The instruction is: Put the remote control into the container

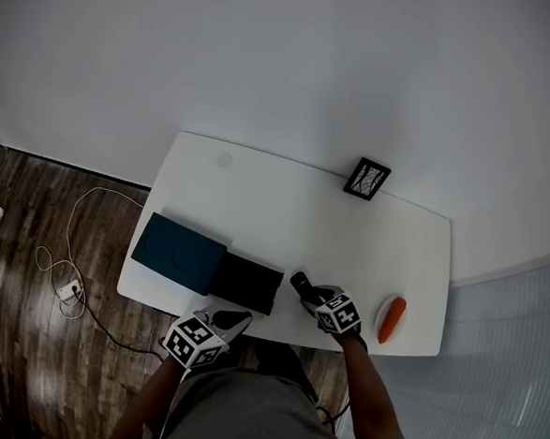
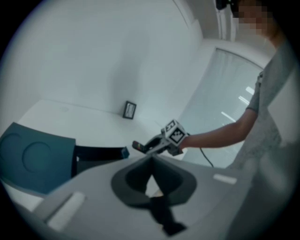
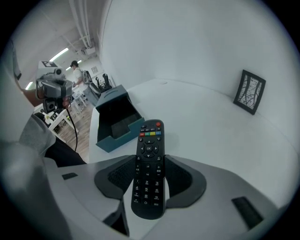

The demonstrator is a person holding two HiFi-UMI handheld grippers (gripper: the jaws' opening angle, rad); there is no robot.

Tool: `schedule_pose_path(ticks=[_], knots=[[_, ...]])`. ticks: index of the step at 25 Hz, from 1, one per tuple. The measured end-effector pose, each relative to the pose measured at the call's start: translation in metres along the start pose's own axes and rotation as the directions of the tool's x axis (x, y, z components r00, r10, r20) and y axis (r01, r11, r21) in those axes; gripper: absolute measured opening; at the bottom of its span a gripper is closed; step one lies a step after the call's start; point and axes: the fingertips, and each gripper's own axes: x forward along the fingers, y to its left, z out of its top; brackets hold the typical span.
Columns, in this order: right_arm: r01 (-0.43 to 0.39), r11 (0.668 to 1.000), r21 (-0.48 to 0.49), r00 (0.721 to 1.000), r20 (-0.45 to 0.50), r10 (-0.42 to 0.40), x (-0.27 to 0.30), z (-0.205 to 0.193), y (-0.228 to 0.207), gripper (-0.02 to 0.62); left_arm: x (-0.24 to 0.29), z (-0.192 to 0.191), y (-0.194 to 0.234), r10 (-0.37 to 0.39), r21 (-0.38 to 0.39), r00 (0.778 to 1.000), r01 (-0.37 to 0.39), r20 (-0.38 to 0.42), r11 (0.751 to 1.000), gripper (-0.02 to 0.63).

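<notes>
The remote control [image 3: 149, 140] was a slim black plastic bar with rounded ends, rows of small buttons, a round pad near the top, a strip of coloured keys and a red power key. The container [image 3: 115, 119] was a rectangular box with teal outer walls and a dark, matt interior, open at the top. Its flat teal lid [image 1: 179, 248], embossed with round outlines, lay touching its left side in the head view. A small black-framed picture [image 1: 366, 178] stood tilted near the table's far edge, and an orange, tapered object [image 1: 392, 318] lay on a white dish at the near right corner. The table [image 1: 294, 215] was smooth, white and round-cornered, set against a plain white wall. The floor [image 1: 23, 337] on the left was dark wood planking with a white cable [image 1: 65, 265] trailing across it. The right gripper [image 3: 150, 161] had its ribbed dark pads pressed on both long edges of the remote control, at about its middle, with the button face up. In the head view the remote control [image 1: 300, 282] sat just right of the container [image 1: 245, 282], outside it. The left gripper [image 2: 151, 161] was at the table's near edge by the container, jaws together and empty.
</notes>
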Motion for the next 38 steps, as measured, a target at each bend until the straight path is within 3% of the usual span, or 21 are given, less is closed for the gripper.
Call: schedule_pose_path(ticks=[6, 23, 38], knots=[[-0.016, 0.999, 0.047, 0.998, 0.061, 0.013, -0.008, 0.008, 0.001, 0.202, 0.006, 0.003, 0.001, -0.014, -0.032, 1.000, 0.014, 0.011, 0.999, 0.000], [-0.062, 0.998, 0.014, 0.984, 0.171, 0.059, -0.021, 0.050, 0.034, 0.201, 0.004, -0.003, 0.011, -0.013, -0.085, 1.000, 0.015, 0.023, 0.996, 0.000], [-0.110, 0.994, 0.004, 0.944, 0.315, 0.103, -0.047, 0.091, 0.074, 0.201, -0.007, -0.001, 0.016, -0.014, -0.073, 0.999, 0.017, 0.035, 0.997, 0.000]])
